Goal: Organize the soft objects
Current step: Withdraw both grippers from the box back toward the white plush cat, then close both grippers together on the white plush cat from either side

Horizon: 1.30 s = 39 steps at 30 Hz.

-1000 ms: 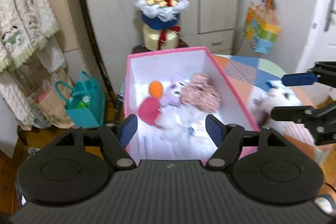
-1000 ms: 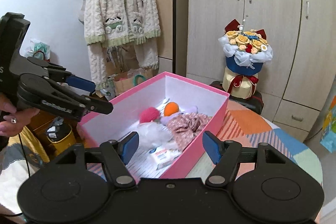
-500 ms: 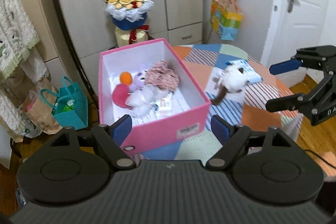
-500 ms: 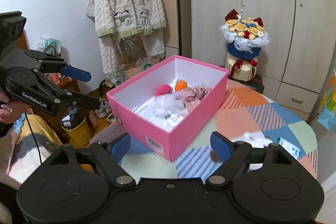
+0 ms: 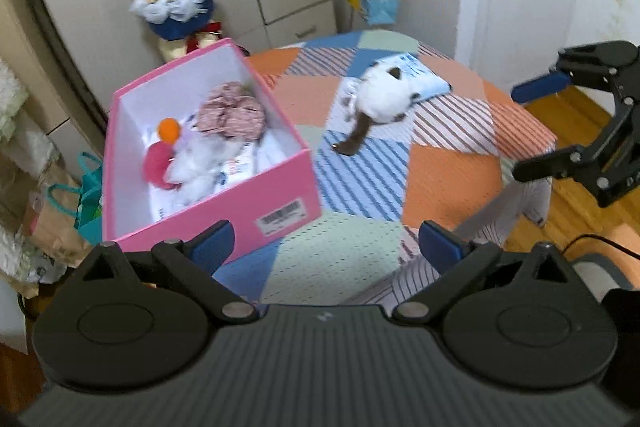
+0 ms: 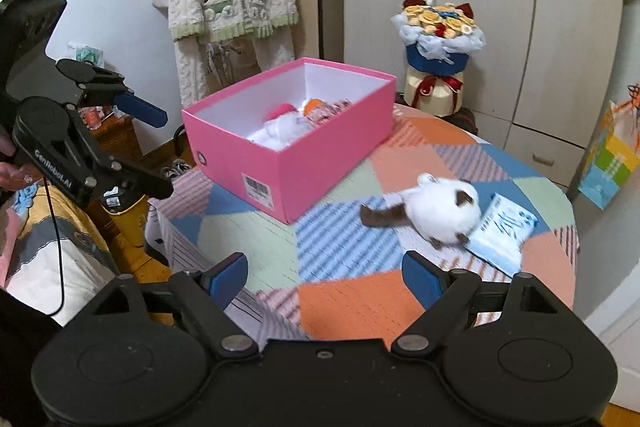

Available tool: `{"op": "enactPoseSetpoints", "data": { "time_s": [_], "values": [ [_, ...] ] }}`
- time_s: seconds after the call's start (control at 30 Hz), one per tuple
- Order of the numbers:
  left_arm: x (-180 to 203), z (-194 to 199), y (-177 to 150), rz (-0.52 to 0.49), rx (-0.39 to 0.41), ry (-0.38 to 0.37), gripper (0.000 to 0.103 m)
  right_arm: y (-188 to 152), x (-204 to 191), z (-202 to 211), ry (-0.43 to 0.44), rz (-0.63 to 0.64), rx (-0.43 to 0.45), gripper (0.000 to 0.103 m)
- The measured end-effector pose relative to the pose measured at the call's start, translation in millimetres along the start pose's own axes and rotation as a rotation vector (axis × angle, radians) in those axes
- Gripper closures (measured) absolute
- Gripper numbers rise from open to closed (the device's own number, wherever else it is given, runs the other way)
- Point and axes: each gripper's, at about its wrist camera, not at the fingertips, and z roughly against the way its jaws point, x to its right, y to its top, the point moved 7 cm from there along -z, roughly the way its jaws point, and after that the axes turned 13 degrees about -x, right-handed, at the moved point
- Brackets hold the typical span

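The left claw, lettered "GenRobot.AI" on its side, and the right claw are both spread wide, holding nothing. A white plush cat lies on the patchwork table beside the pink box, which bears a barcode sticker too small to read.

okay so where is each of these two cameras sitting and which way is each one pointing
Left wrist: on the open left gripper, looking down over the pink cardboard box toward the white door; the right gripper shows at the right edge.
Right wrist: on the open right gripper, facing the wardrobe; the left gripper and a hand show.
Shared: box, white plush cat, patchwork tablecloth.
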Motion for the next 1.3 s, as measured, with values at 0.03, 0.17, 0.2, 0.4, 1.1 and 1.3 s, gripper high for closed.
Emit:
{"op": "enactPoseSetpoints", "data": {
  "time_s": [0.03, 0.17, 0.2, 0.4, 1.1, 1.3],
  "values": [
    [3.4, -2.3, 2.8, -0.004, -0.009, -0.005, 0.003, -3.6, 4.9, -1.3, -0.011, -0.003, 0.007, 0.016],
    [20.1, -8.0, 21.0, -0.020, -0.008, -0.038, 0.003, -14.4, 21.2, -7.0, -0.046, 0.009, 0.038, 0.016],
    [24.1, -9.1, 25.3, -0.025, 0.003, -0.040, 0.003, -16.6, 24.7, -8.4, -0.048, 0.015, 0.043, 0.016],
    [45.9, -22.2, 49.4, -0.033, 0.023, -0.101, 0.006, -21.6, 38.7, -23.2, -0.043, 0.059, 0.071, 0.016],
    [46.4, -127.3, 130.8, 0.319, 0.129, -0.169, 0.006, 15.2, 109.9, -120.3, -0.115, -0.098, 0.117, 0.016],
    [38.8, -157.4, 147.2, 0.389, 0.144, -0.186, 0.007, 31.1, 114.1, -140.4, -0.146, -0.052, 0.117, 0.016]
  ]
}}
